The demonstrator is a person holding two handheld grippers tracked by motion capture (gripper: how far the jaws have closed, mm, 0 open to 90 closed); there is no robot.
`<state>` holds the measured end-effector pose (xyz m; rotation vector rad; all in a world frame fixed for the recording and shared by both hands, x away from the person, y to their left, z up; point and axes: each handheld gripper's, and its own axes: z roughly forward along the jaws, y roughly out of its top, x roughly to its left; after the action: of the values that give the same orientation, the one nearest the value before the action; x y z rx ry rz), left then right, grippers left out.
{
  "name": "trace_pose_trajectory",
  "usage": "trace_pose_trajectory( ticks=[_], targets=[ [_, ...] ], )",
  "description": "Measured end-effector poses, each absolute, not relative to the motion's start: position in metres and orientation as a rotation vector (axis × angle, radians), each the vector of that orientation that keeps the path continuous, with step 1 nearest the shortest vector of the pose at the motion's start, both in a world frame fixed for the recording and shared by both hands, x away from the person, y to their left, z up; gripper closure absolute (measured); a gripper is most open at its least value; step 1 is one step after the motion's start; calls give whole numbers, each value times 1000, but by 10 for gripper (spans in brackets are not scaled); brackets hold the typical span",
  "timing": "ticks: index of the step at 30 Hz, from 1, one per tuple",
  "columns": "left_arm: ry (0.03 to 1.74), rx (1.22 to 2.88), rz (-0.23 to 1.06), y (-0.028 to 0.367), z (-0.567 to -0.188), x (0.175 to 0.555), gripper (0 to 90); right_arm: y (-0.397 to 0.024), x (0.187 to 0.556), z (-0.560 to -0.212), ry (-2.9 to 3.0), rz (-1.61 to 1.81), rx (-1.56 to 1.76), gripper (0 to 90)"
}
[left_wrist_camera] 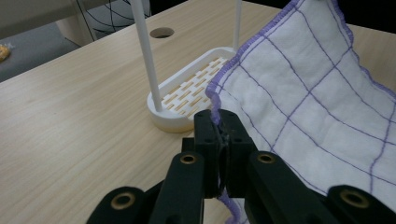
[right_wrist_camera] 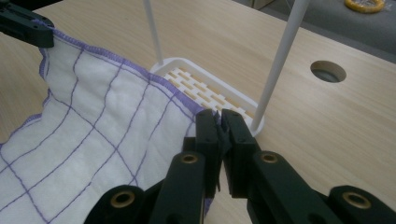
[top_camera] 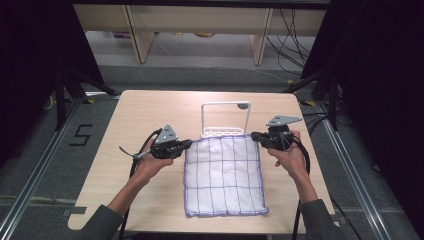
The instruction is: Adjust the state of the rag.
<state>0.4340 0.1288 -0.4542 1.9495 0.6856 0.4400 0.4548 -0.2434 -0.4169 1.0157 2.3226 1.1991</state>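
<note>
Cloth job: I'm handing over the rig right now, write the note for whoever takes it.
Left hand-held gripper: shut on the cloth's far left corner.
Right hand-held gripper: shut on its far right corner.
Cloth: far edge lifted, near part flat on the table, just short of the white rack.
Done: both corners pinched.
Left: probably lift it and drape it over the rack's bar.

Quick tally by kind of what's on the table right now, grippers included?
Cloth: 1
Rack: 1
Grippers: 2, the left gripper and the right gripper, each shut on a far corner of the cloth
Total: 4
</note>
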Motion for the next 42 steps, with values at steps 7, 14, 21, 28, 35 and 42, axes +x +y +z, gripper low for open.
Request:
trace_pose_trajectory(
  ticks=[7, 14, 21, 28, 35, 42],
  targets=[
    [663, 1966, 443, 133, -452, 405, 865, -245, 430, -413, 2329, 1214, 1014, 864],
    [654, 1950, 440, 136, -448, 378, 865, -250, 400, -409, 2329, 1220, 964, 863],
    [602, 2002, 435, 122, -459, 338, 865, -249, 366, -413, 2349, 1220, 951, 863],
    [598, 2011, 458, 131, -463, 309, 865, -254, 341, -415, 2333, 1218, 952, 863],
    [546, 2094, 419, 127, -479, 288, 864, -255, 317, -431, 2375, 1158, 894, 863],
    [493, 2142, 414, 122, -485, 280, 864, -262, 305, -451, 2406, 1142, 939, 860]
  ],
)
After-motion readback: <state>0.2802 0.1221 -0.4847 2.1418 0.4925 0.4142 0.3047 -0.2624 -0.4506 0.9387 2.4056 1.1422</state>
